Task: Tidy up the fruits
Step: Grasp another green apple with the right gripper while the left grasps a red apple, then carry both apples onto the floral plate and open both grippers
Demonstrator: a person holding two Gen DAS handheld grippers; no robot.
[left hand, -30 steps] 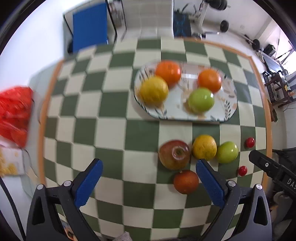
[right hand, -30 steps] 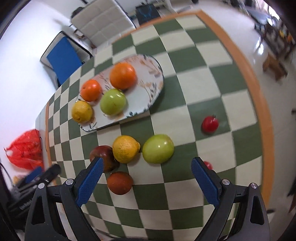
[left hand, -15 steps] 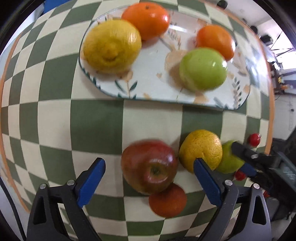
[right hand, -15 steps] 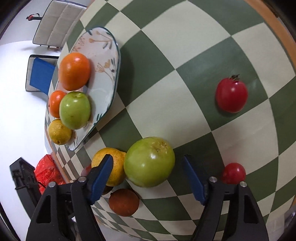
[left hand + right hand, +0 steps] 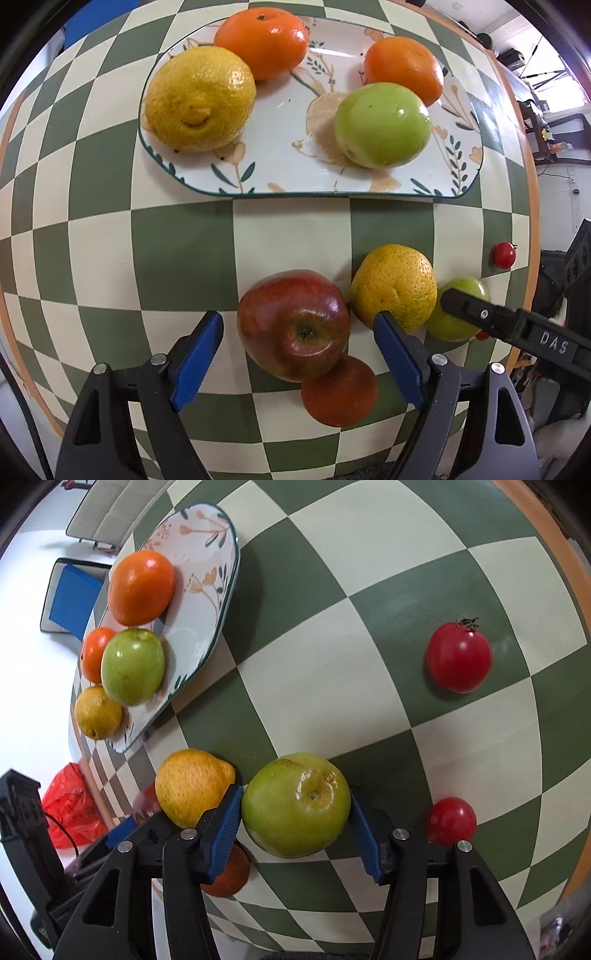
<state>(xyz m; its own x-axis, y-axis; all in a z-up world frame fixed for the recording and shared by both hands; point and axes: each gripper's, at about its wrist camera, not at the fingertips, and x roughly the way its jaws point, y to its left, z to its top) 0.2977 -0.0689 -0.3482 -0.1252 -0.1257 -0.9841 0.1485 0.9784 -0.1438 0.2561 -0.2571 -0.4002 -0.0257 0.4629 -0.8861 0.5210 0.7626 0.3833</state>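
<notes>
My right gripper (image 5: 295, 799) is shut on a green apple (image 5: 295, 812) that rests on the checkered table (image 5: 369, 590), its blue pads touching both sides. A yellow-orange citrus (image 5: 194, 786) sits just left of it. My left gripper (image 5: 297, 321) is open around a red apple (image 5: 293, 325), with gaps on both sides. A small dark orange fruit (image 5: 340, 391) lies against that apple, nearer the camera. The floral plate (image 5: 280, 173) behind holds a lemon (image 5: 199, 98), two oranges (image 5: 262, 40) (image 5: 404, 72) and another green apple (image 5: 382, 123).
Two cherry tomatoes (image 5: 460, 657) (image 5: 450, 819) lie right of the held apple. The table's orange edge (image 5: 554, 546) runs along the right. A red bag (image 5: 70, 805) and a blue chair (image 5: 72, 605) are beyond the table on the left.
Both grippers moved down and in toward the loose fruit. The right fingers closed onto the green apple. The left fingers now flank the red apple.
</notes>
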